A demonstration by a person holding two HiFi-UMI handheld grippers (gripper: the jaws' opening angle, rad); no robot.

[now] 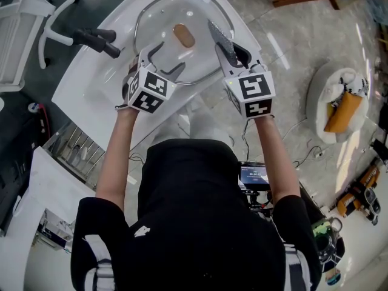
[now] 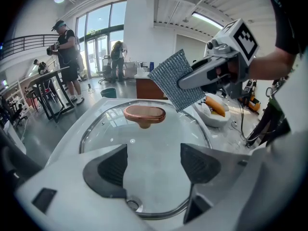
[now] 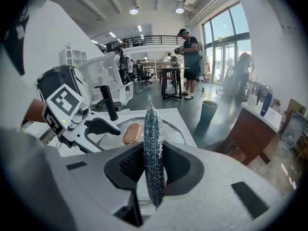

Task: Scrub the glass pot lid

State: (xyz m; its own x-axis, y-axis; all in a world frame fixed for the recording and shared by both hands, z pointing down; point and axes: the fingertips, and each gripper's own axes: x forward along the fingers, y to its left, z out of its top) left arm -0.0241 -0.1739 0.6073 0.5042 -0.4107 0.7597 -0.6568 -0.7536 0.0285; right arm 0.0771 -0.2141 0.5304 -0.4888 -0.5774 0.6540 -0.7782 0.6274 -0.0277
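glass pot lid (image 2: 149, 148): only left gripper view shows its vent (image 2: 132, 205).

Daylight pours in through the tall windows (image 2: 101, 32) along one side of the hall, and ceiling lamps (image 3: 134, 11) add small hot spots overhead, so the room is bright and evenly lit. The panes themselves burn out almost white. The glass lid (image 1: 182, 11) carries pale streaks of glare, and the polished floor (image 1: 273, 44) shines in long white smears. Shadows are soft and faint. Both gripper views bulge like a fishbowl, with straight lines bowing and the corners falling to black. Close grey parts look soft there, while the scouring pad (image 3: 153, 143) pinched in the right gripper (image 3: 154, 162) is crisp.
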